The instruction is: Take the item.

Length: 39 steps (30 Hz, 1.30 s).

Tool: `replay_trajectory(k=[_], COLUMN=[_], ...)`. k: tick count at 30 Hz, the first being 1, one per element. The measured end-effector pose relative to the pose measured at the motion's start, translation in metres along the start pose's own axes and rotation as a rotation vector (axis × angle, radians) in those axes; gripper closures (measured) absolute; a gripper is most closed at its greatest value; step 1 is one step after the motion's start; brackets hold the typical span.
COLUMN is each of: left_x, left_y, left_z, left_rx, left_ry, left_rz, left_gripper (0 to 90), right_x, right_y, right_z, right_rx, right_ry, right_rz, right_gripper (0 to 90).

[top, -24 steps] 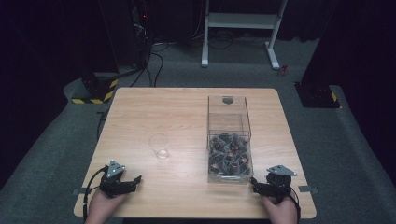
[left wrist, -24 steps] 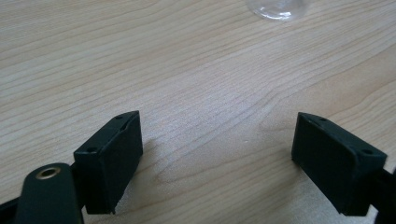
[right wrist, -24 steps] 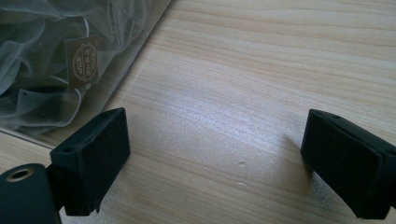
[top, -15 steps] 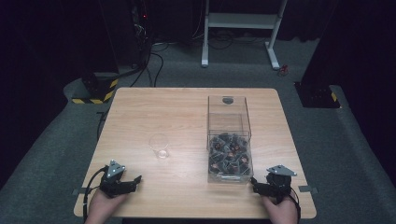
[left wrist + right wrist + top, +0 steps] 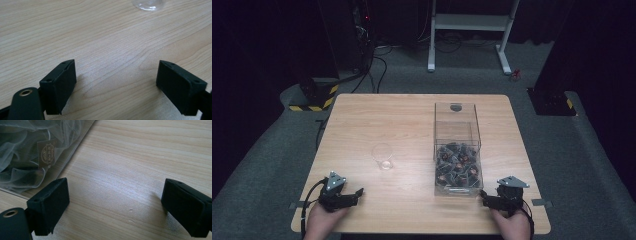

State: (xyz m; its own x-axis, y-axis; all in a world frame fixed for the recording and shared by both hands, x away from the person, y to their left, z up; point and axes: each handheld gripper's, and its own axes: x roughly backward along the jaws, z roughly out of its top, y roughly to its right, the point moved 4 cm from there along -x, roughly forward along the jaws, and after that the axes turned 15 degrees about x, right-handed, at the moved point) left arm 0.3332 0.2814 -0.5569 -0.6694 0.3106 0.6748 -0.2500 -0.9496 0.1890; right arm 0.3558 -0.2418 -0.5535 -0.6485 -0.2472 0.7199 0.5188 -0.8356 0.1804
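High view first: we hold the left gripper (image 5: 354, 192) at the near left corner of the table (image 5: 412, 115) and the right gripper (image 5: 486, 200) near the near right corner, both low over the wood.

We take the clear box (image 5: 457, 145) as our landmark. It stands on the right half of the table, long side running away from us, and its near end is heaped with small dark mesh sachets (image 5: 457, 167); its far end is bare. The right gripper sits just beside the near right corner of the box, not touching it. A small clear glass (image 5: 383, 156) stands upright to the left of the box, apart from it, and the left gripper lies well to the near left of that glass.

Left gripper view: our jaws stand wide apart with only bare wood between them, holding nothing; the base of the glass (image 5: 148, 4) shows at the top edge.

Right gripper view: our jaws are likewise spread wide and hold nothing, with the box wall (image 5: 75, 145) and the sachets (image 5: 30, 157) behind it beside the left jaw.
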Motion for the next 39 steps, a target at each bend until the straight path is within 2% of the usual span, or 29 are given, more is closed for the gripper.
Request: replay_trajectory(k=[14, 24, 32, 39], left_x=[-0.002, -0.001, 0.005, 0.011], left_y=[0.001, 0.001, 0.002, 0.005], left_z=[0.0, 0.001, 0.004, 0.008], left_rx=[-0.005, -0.012, -0.03, -0.014], left_ry=[-0.007, -0.016, 0.027, 0.055], left_rz=[-0.007, -0.023, -0.023, -0.049], left_gripper=[12.4, 12.9, 13.1, 13.3], right_x=[0.0, 0.0, 0.0, 0.0], right_y=[0.0, 0.0, 0.0, 0.0], right_z=[0.0, 0.0, 0.0, 0.0], right_rx=[0.003, 0.003, 0.003, 0.001], right_ry=[0.002, 0.002, 0.002, 0.002], right_rz=[-0.002, -0.002, -0.002, -0.001], right_gripper=[7.8, 7.8, 7.9, 7.9])
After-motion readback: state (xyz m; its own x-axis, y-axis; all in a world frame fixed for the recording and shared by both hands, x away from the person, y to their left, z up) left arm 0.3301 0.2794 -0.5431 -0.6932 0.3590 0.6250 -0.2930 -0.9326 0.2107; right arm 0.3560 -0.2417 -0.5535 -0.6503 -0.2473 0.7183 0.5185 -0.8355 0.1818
